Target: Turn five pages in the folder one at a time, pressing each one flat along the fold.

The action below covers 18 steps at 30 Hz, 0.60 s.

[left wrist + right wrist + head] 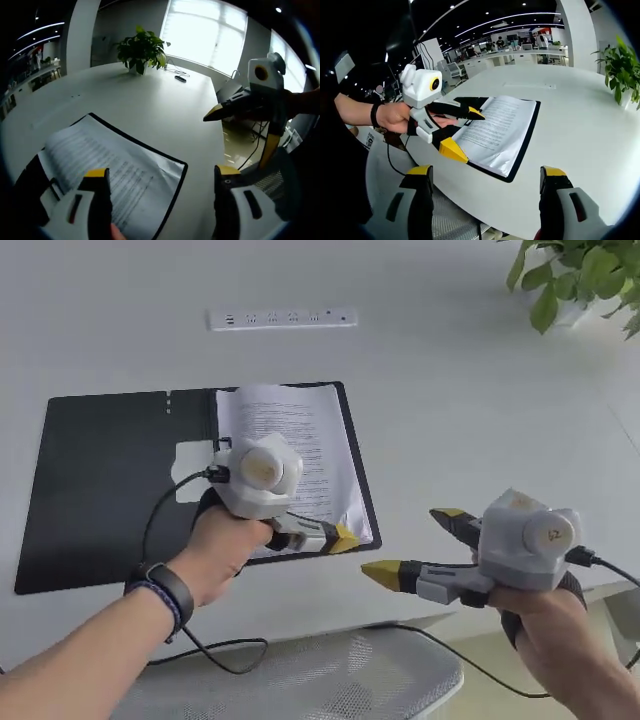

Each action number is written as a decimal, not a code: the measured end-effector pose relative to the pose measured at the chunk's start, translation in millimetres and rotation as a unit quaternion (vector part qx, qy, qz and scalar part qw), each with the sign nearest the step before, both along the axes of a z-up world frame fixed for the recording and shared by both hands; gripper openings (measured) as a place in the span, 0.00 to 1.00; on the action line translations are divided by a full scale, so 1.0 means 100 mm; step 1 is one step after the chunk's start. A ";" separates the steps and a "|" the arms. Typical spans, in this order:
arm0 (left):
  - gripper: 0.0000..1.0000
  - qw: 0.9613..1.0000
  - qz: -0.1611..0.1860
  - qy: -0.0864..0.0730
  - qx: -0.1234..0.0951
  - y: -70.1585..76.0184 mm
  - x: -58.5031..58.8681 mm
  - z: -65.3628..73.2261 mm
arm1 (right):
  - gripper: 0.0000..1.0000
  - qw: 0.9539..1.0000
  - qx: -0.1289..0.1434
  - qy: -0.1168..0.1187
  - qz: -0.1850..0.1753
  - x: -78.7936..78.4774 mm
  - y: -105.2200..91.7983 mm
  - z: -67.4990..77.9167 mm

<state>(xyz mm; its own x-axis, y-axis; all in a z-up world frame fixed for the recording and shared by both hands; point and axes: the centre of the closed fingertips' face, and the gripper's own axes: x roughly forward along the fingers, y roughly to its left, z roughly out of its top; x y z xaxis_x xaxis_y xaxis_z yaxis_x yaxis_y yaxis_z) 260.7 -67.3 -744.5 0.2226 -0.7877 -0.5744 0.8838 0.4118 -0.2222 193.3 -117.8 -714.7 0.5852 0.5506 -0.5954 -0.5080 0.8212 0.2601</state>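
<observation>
Nearest you, your right gripper [410, 541] hangs out past the counter's [450, 390] near edge, over the mesh chair seat [330, 670]. Its 2 jaws are spread wide and grasp nothing. They point left, toward the folder's near right corner, but stand well apart from it.

Your left gripper [162, 172] is the closer one to the work. It sits over the near right part of the pages [300, 430], jaws aimed right along the stack's near edge toward the free corner. The right gripper view shows its 2 yellow tips apart, so it is released, with no sheet between them. In its own view the left jaw lies over the printed sheet and the right jaw over bare counter.

The folder [100, 490] lies open and flat, its black cover to the left and the paper stack on the right half. The fold runs from near to far, straight away from you, so the free edge is the right one. My judgement is that a page must be lifted at that edge and swept leftward across the fold.

Your left hand [225, 550] and its gripper hide the stack's near left part and part of a white fitting [190, 468] by the fold. You cannot tell whether a jaw touches the paper, nor how many pages are already turned. The print is too small to read.

Farther off lie a power strip [283, 317] and, at the far right, a plant [580, 275].
</observation>
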 end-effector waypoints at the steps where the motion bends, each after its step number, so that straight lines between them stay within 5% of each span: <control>1: 0.84 1.000 0.003 0.002 0.000 -0.02 0.02 -0.03 | 0.87 1.000 0.000 0.001 0.000 0.00 -0.01 -0.01; 18: 0.78 0.999 0.021 0.021 0.012 -0.16 0.00 -0.42 | 0.87 1.000 -0.001 0.017 0.002 -0.08 -0.10 -0.09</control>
